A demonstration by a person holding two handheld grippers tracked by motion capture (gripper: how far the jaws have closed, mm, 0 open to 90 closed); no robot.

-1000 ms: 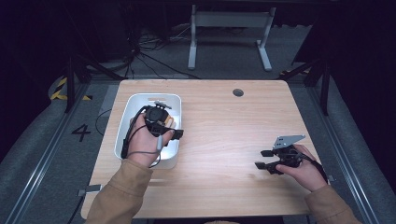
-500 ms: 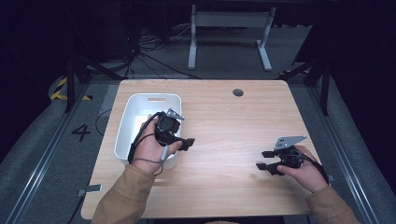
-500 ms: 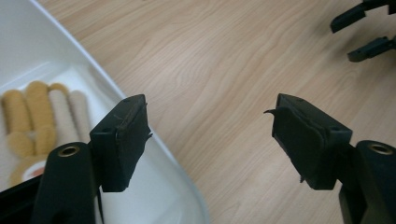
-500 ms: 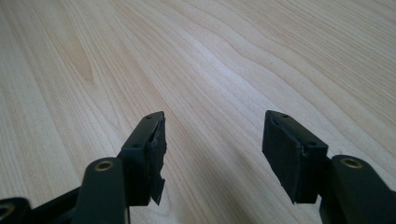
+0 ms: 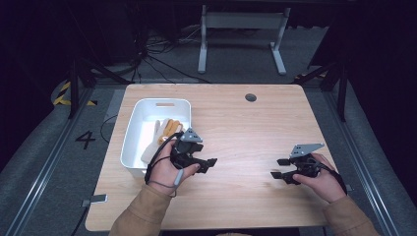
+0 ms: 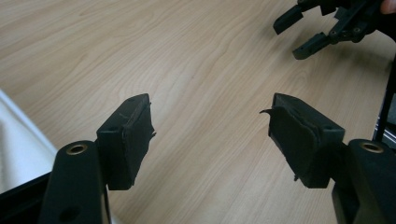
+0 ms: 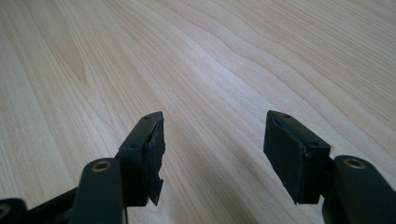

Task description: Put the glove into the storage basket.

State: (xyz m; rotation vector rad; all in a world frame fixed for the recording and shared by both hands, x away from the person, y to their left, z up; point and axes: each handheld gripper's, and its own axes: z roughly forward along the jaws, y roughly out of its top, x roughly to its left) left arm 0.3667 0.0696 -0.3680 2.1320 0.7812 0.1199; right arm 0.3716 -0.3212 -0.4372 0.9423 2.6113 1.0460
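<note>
Gloves (image 5: 164,132) lie in the white bin (image 5: 134,129) near the tabletop's left edge. Left gripper (image 5: 209,163), jaws apart but just narrowing, empty, beside it; right gripper (image 5: 279,168) apart, empty. Judged: deposit complete; next, withdraw.

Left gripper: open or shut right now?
Open: the left gripper has its fingers spread wide, only bare table between them.

Glove (image 5: 165,133) in bin (image 5: 134,129) on table (image 5: 246,128) left side, left tool (image 5: 209,164) just right of bin, right tool (image 5: 278,168) far right
</note>
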